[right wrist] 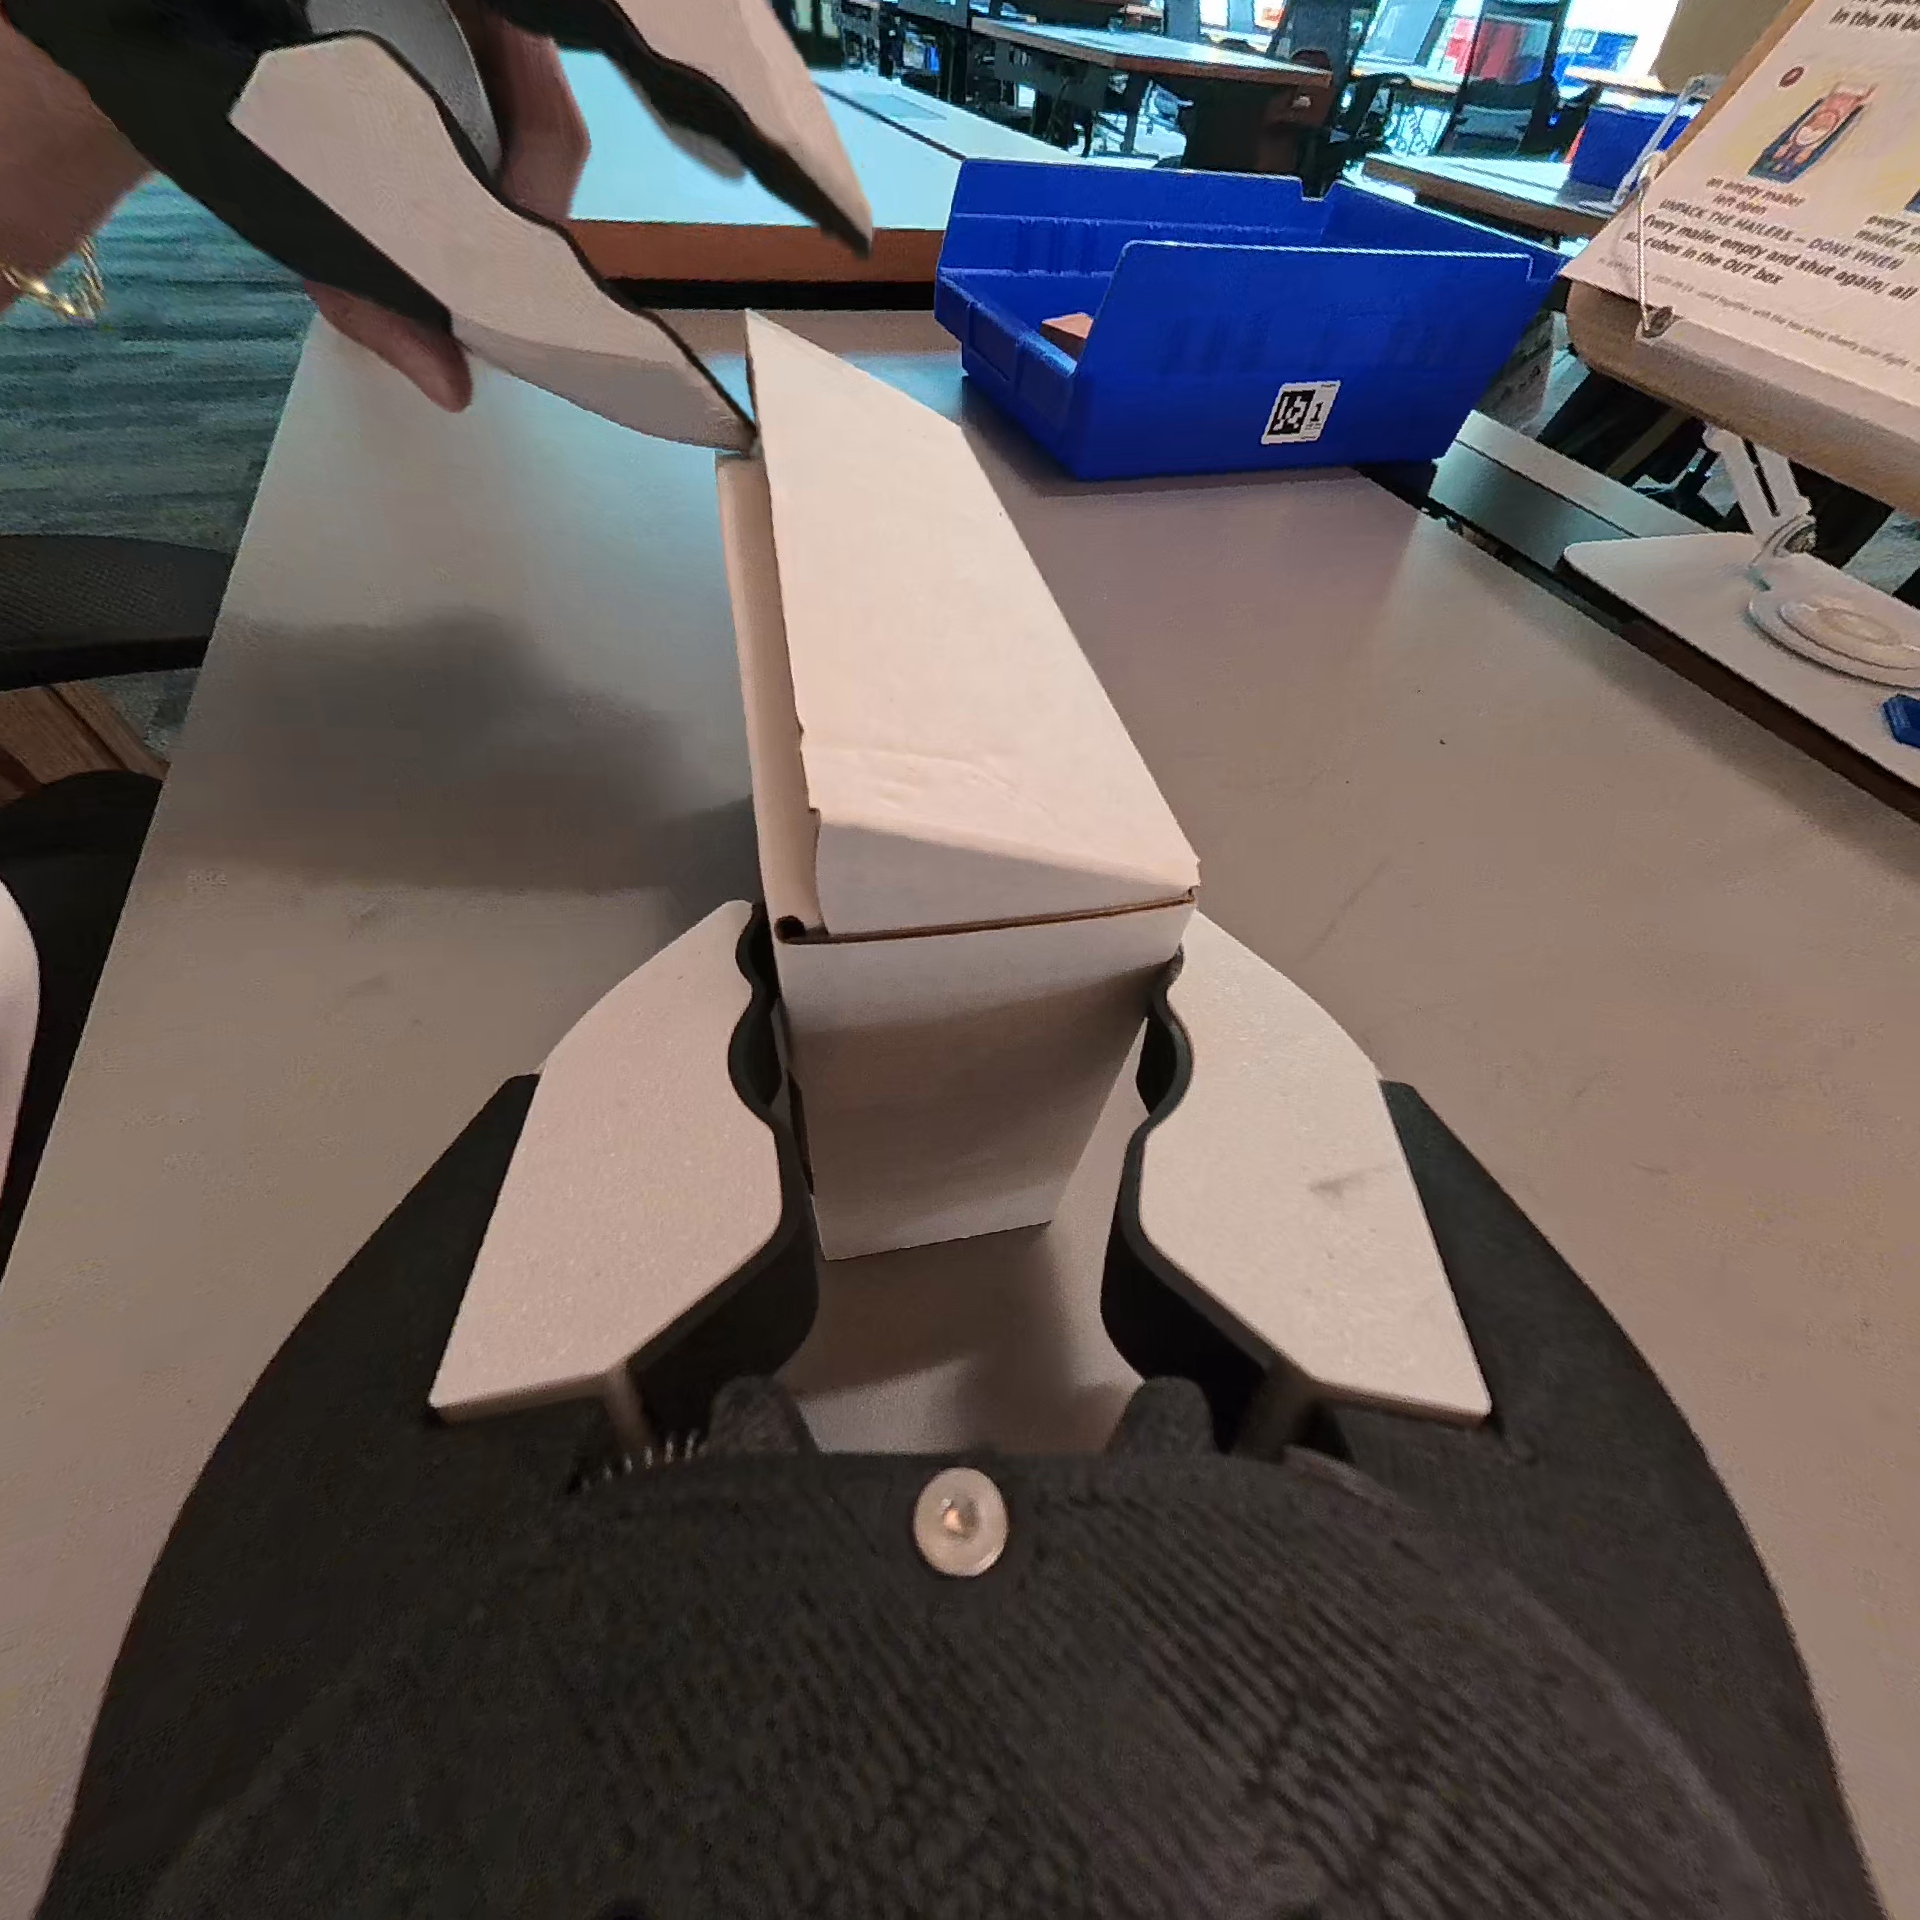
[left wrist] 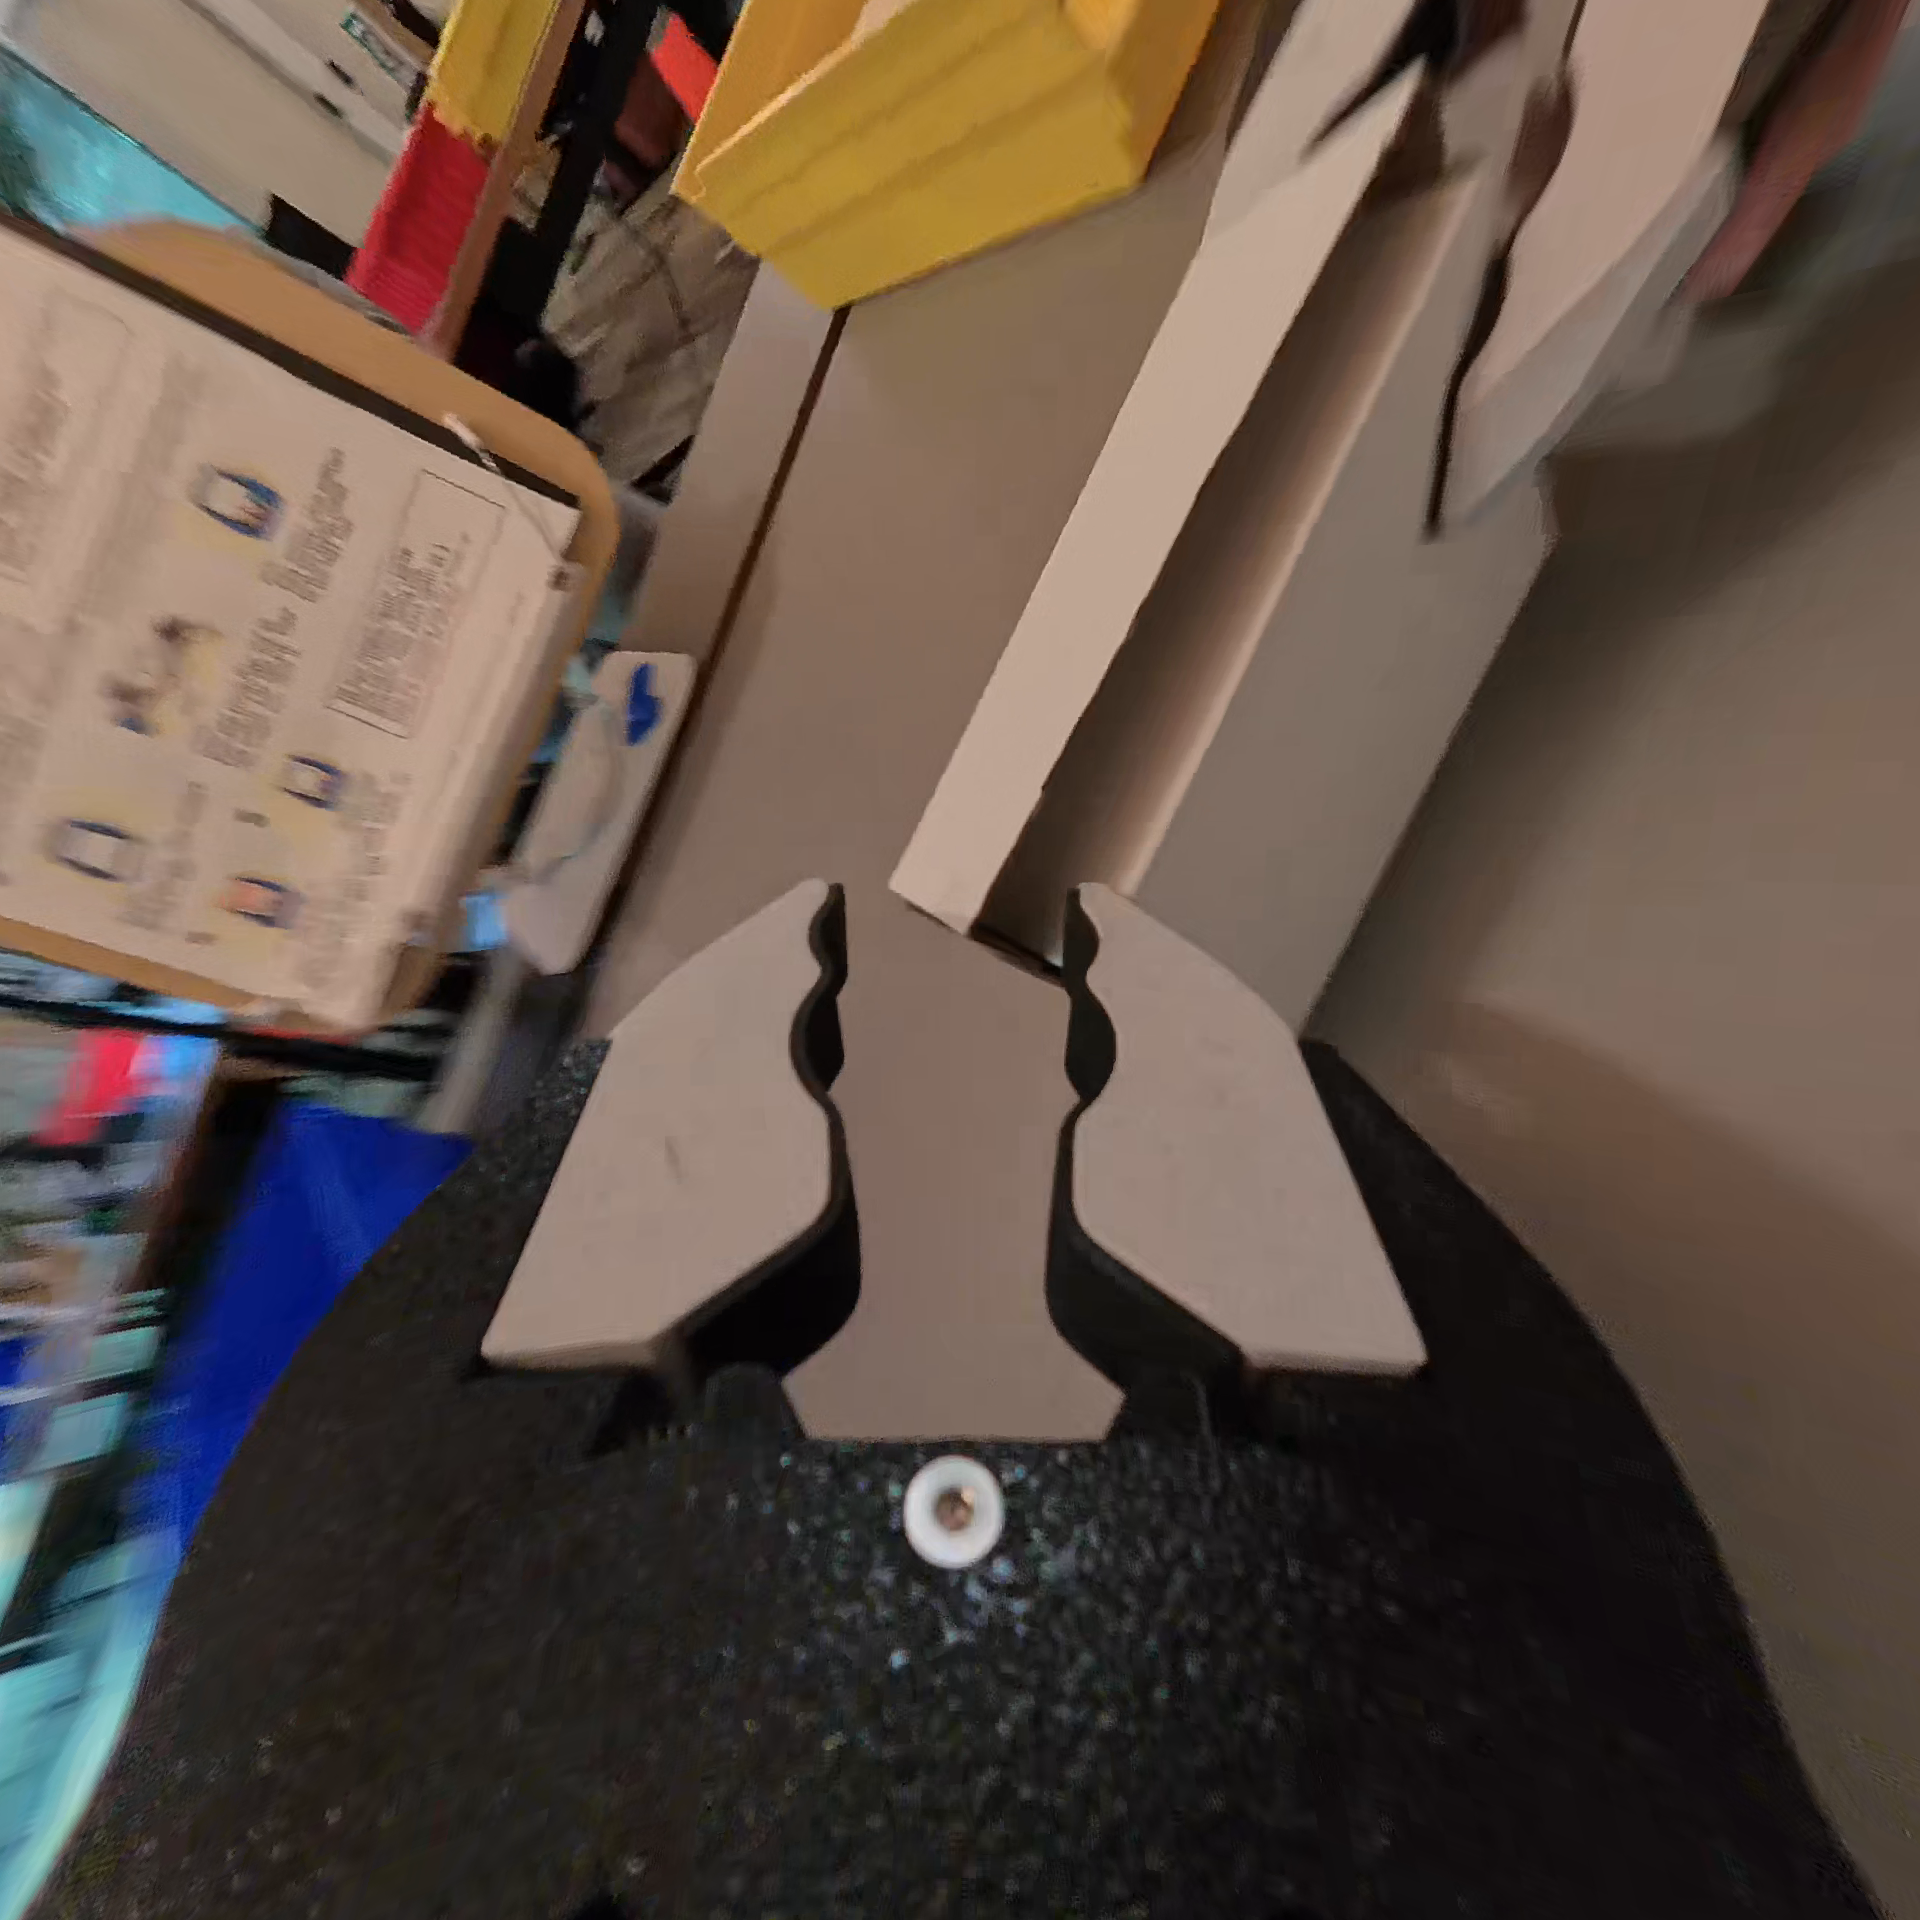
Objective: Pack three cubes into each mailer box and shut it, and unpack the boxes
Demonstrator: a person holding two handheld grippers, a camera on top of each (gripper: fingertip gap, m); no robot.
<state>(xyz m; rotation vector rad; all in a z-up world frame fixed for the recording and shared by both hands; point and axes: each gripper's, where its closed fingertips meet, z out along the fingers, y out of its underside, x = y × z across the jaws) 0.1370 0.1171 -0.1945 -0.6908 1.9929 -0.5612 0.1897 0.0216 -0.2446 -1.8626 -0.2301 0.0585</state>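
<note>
A long, narrow white mailer box (right wrist: 935, 665) lies closed on the grey table (right wrist: 416, 675), running from near to far. The right gripper (right wrist: 961, 1023) clasps its near end, fingers pressed to both sides. The left gripper (right wrist: 790, 343) (jaws spread, holding nothing) has one fingertip at the box's far left corner. A blue bin (right wrist: 1226, 322) sits far right; desks fill the room beyond.
</note>
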